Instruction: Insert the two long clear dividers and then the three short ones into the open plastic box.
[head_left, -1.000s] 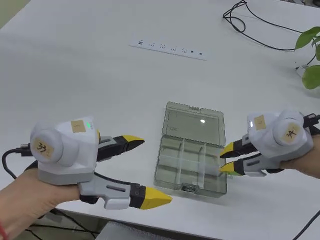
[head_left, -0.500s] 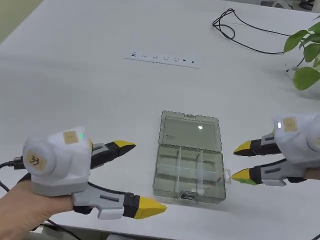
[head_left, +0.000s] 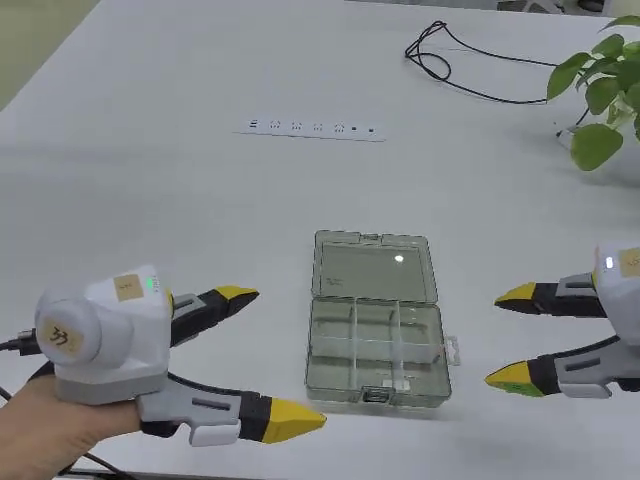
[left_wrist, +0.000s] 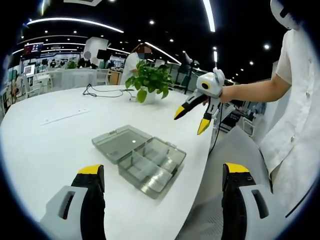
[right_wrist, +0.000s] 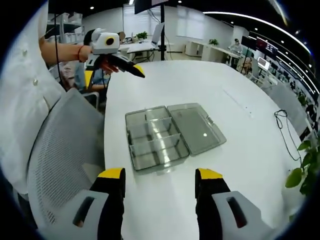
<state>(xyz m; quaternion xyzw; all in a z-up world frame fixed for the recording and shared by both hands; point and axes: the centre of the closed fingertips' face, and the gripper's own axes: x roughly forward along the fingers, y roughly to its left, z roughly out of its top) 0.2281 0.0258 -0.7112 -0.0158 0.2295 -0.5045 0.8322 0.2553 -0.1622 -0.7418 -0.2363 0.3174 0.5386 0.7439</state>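
While both pairs of jaws stood spread wide with nothing between them, the plastic box (head_left: 375, 345) lay on the white table (head_left: 180, 190) in the gap between the two grippers, touched by neither. The left gripper (head_left: 287, 357) aimed its yellow tips at the box's left side, and the right gripper (head_left: 492, 338) aimed its own at the opposite side. Both sets of tips stayed apart from the box walls.

The lid (head_left: 372, 265) lay open and flat on the table, joined to the base. Clear dividers (head_left: 378, 342) stood inside the base and split it into compartments, though how many pieces there were could not be counted.

In the left gripper view the box sat ahead of the jaws, between their lines and a little nearer the left-hand one. The right gripper hung farther off beyond it, held by a hand.

In the right gripper view the box again sat ahead of the jaws and between them, with the base toward the left-hand jaw and the lid toward the right-hand one. A mesh chair (right_wrist: 65, 150) stood off to the side of the left-hand jaw.

Well beyond both sets of tips lay a power strip (head_left: 310, 128), a black cable (head_left: 450, 72) and a green plant (head_left: 598, 95).
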